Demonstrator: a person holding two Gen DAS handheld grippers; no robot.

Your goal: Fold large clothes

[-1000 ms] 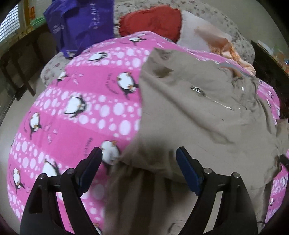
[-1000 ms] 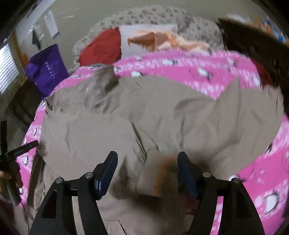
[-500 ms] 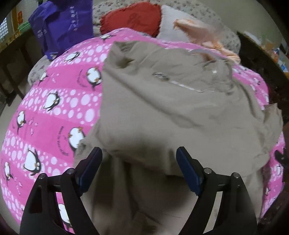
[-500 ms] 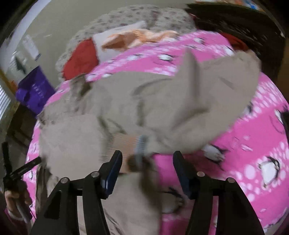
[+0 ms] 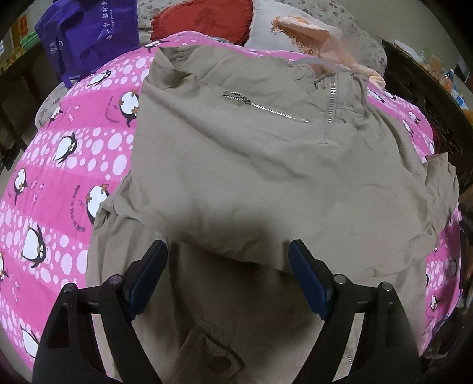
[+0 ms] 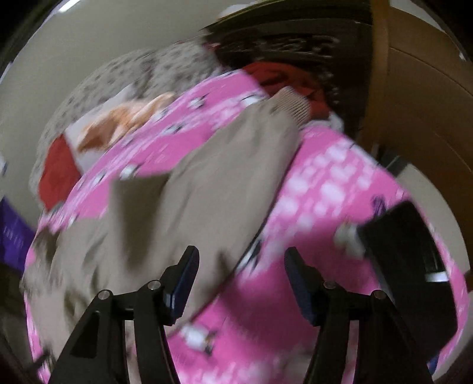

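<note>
My right view is smeared with blur, so the far end of the khaki jacket (image 6: 207,183) and its ribbed cuff (image 6: 292,106) are only rough shapes, and a dark object (image 6: 414,260) to the right of my right tongs (image 6: 241,283) I cannot identify. Those tongs stand partly open with nothing between them, over the jacket's edge and the pink penguin blanket (image 6: 325,189).

My left tongs (image 5: 227,271) stand wide apart and grip nothing; the jacket (image 5: 251,165) lies just ahead of and beneath them, its near part cut off by my fingers. A folded layer with two zippers (image 5: 266,109) lies on top, hiding what is under it.

The blanket (image 5: 74,177) covers a bed. Beyond it are a red cushion (image 5: 204,20), a purple bag (image 5: 88,32) to the far left, and dark furniture (image 5: 428,97) on the right.
</note>
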